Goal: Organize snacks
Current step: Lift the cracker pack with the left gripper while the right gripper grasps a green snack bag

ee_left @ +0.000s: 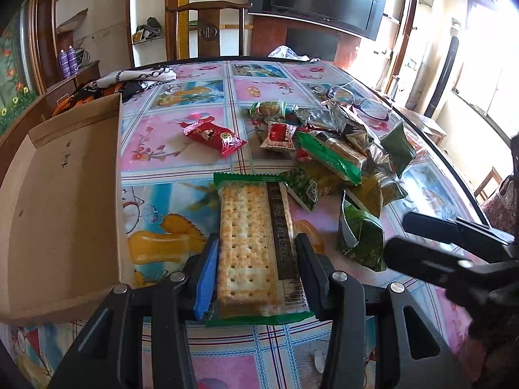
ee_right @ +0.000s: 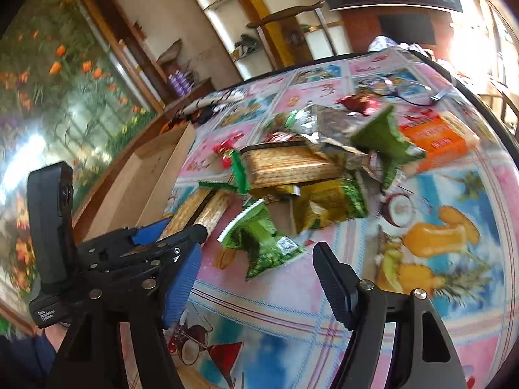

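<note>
My left gripper has its jaws drawn in on the cracker pack, one pad against each long side at the near end. The pack's long axis runs straight away from the fingers, in line with the gripper, and its far end points toward the snack pile. It lies flat on the table or just off it; I cannot say which from this angle.

The box stands open just beside the pack, on the left gripper's left, its near wall running roughly parallel to the pack. That is what the next move hangs on, I judge: the pack has to go sideways to the left and over that wall, not forward, and keeping its length along the wall should let it drop in cleanly.

My right gripper is open, with nothing between its jaws. In front of it, a little beyond the fingertips, lies a green packet, crumpled and skewed to the fingers, at the near edge of the pile. The view here is smeared, so I would only guess that the packet is clear of both pads. In the right wrist view the left gripper sits on the left, against the box side of the table, so the left hand is much the nearer one to the box, and the right is nearer the pile.

A red candy lies alone between box and pile, well apart from both grippers.
</note>
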